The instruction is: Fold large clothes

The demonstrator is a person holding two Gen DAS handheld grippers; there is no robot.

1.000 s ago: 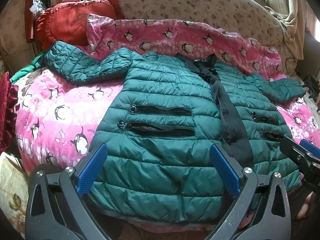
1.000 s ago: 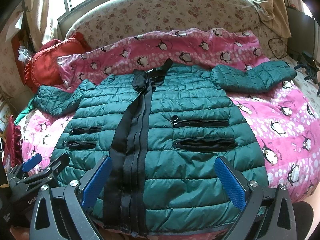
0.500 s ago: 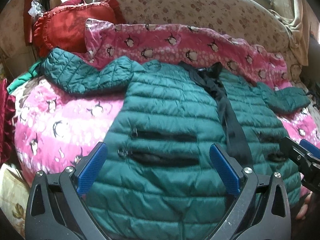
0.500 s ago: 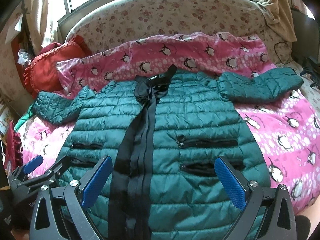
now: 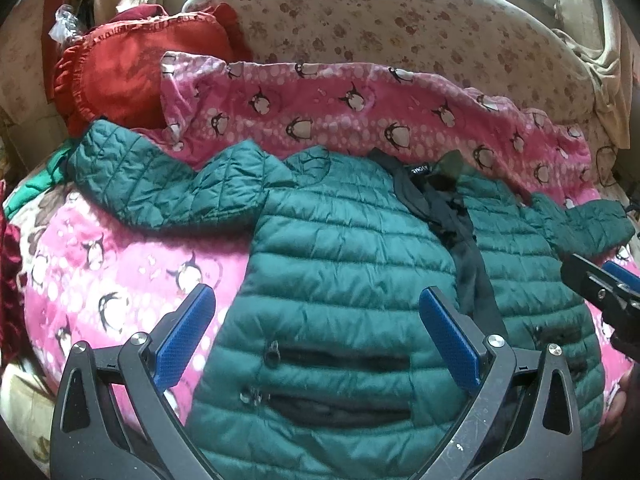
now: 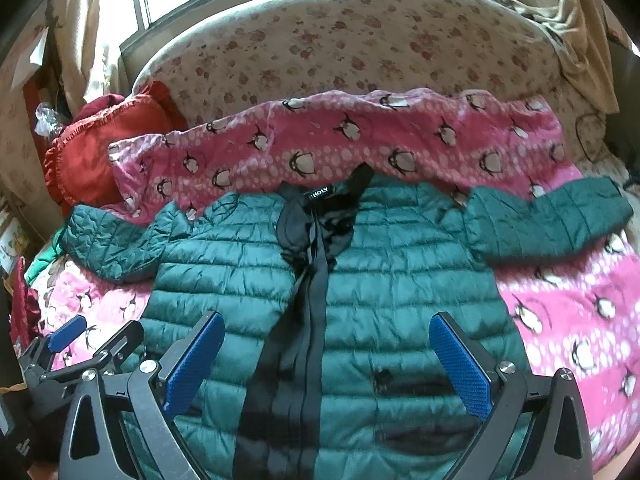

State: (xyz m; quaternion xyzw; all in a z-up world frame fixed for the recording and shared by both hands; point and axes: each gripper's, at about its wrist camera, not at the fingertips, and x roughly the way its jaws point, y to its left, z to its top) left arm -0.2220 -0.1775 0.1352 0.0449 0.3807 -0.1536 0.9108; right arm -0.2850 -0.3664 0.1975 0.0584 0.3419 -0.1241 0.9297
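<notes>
Green puffer jacket (image 6: 400, 280) spread front-up on the pink penguin blanket (image 6: 580, 320), zip strip (image 6: 296, 344) running 12 to 6, one sleeve (image 6: 548, 220) out toward 2 o'clock, the other sleeve (image 5: 160, 184) toward 10. Left gripper (image 5: 316, 336) spread wide, gripping nothing, hanging over the pocket side. Right gripper (image 6: 324, 360) also wide and empty, straddling the zip. No fold started yet, by the look of it.

Things likely to bite from here: slick puffy shell, so a shallow pinch could slide off or catch only the top layer. Springy fill probably pops any fold back open. Soft blanket underneath might bunch and drag along. Red pillow (image 5: 140, 72) at 11 sitting close to that sleeve, possible snag.
</notes>
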